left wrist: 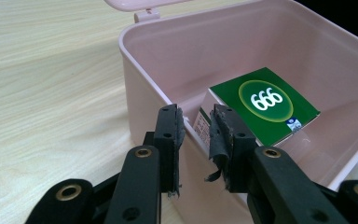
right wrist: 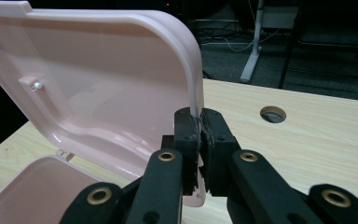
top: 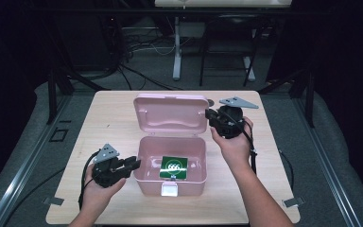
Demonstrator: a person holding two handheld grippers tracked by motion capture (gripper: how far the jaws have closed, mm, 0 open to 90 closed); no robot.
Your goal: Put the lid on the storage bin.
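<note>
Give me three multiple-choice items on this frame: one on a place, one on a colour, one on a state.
1. Where does the green square carton printed 666 lie?
A. on the wooden table
B. inside the pink plastic box
C. on the hinged pink lid

2. What colour is the clasp on the box front?
A. white
B. black
C. green

3. How does the right gripper stand?
A. wide open above the table
B. shut on the carton
C. shut on the lid's edge

Answers: 1 B, the carton rests on the box floor in the left gripper view; 2 A, the high view shows it white; 3 C, the right gripper view shows its jaws pinching the lid's rim.
</note>
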